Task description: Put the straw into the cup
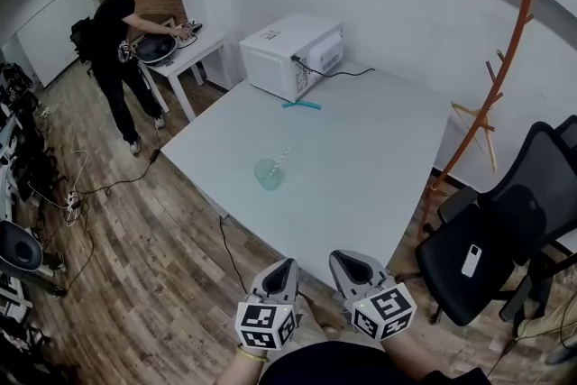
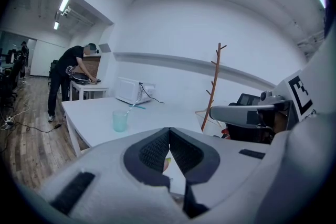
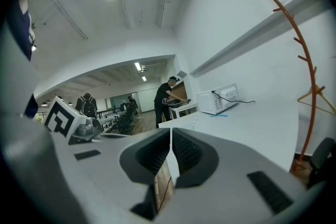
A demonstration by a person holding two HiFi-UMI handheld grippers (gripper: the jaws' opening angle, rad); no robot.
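Note:
A pale green translucent cup (image 1: 268,174) stands on the white table (image 1: 379,167), near its left edge. A striped straw (image 1: 282,157) leans out of the cup's top. In the left gripper view the cup (image 2: 119,120) and the straw (image 2: 129,109) are far ahead over the table. My left gripper (image 1: 287,265) and right gripper (image 1: 342,258) hang side by side off the table's near edge, well short of the cup. The left gripper (image 2: 169,131) is shut with nothing between its pads. The right gripper (image 3: 171,131) is shut and empty too.
A white microwave (image 1: 293,54) stands at the table's far corner with a teal item (image 1: 302,105) lying before it. An orange coat rack (image 1: 505,68) and a black chair (image 1: 487,239) are to the right. A person (image 1: 117,32) works at a small table, far left.

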